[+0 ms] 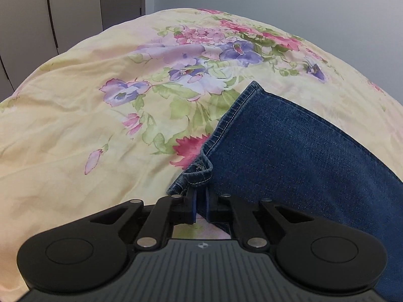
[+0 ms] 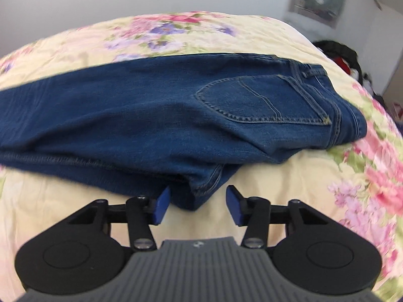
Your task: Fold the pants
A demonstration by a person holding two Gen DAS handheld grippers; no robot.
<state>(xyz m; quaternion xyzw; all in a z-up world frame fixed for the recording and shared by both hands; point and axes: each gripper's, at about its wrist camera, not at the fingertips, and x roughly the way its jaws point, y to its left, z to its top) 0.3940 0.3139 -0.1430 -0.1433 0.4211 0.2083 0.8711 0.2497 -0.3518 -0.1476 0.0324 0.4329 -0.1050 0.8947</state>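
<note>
Blue jeans (image 2: 141, 115) lie folded lengthwise on a floral bedspread, back pocket (image 2: 257, 100) up, waistband to the right. In the left wrist view the leg end (image 1: 289, 138) runs to the right, its hem (image 1: 199, 171) bunched. My left gripper (image 1: 200, 203) is shut on that hem near the leg's corner. My right gripper (image 2: 197, 202) is open, its blue pads (image 2: 161, 206) on either side of the crotch fold (image 2: 199, 191) at the jeans' near edge, not clamping it.
The yellow floral bedspread (image 1: 88, 115) covers the whole bed. Wardrobe doors (image 1: 37, 12) stand at the far left. Dark clutter (image 2: 340, 52) lies beyond the bed's right side. A grey wall is behind.
</note>
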